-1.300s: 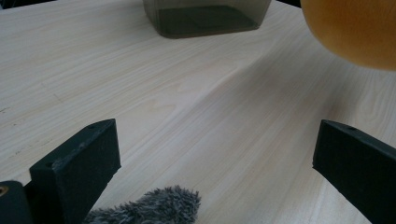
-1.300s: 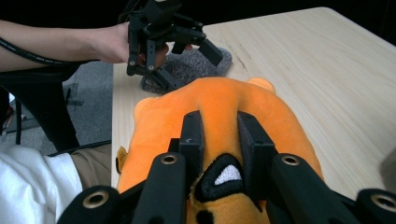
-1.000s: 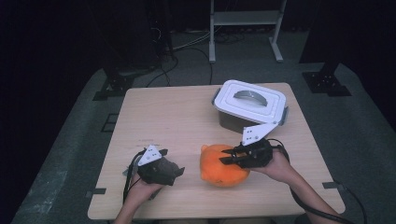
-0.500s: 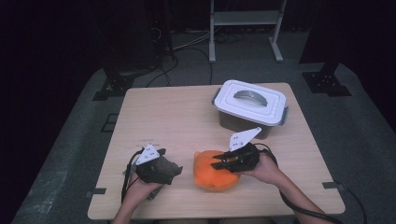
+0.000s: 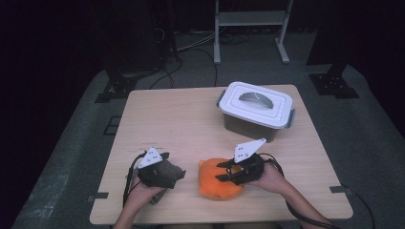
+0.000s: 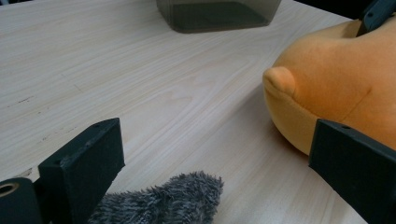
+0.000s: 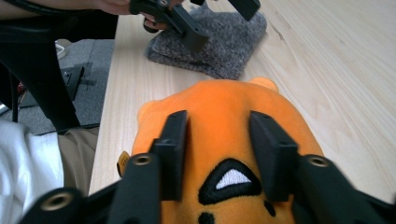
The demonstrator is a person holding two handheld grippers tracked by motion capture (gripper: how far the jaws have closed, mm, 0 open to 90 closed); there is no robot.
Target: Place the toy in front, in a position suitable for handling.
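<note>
Orange plush toy lies on the near middle of the counter, soft and rounded, face side turned up toward my right hand-held gripper. Its jaws have just been opening: in the right gripper view they stand apart over the crown of the toy, one to each side of the stitched black-and-white patch, with plush showing between them. They lie against or just above the fabric, and I see no pinch or pucker, so I read this as a release, the toy set down and let go. Grey fuzzy cloth sits just to the left of the toy, near it but apart. My left hand-held gripper rests over that cloth with jaws spread wide; in the left gripper view a fuzzy corner pokes up between them untouched. White-lidded bin stands at the far right of the counter, lid on, handle flat, well apart from both soft things. Judged step: placing of the toy is ending. Next move, as I judge it, calls for lifting my right hand straight up, clear of the plush, so that the jaw tips do not drag the fabric along. If the toy belongs in the bin, the lid must come off first. Pose: both forearms come in low from the near edge, the right wrist angled inward toward the toy, the left hand flat and low over the cloth.
</note>
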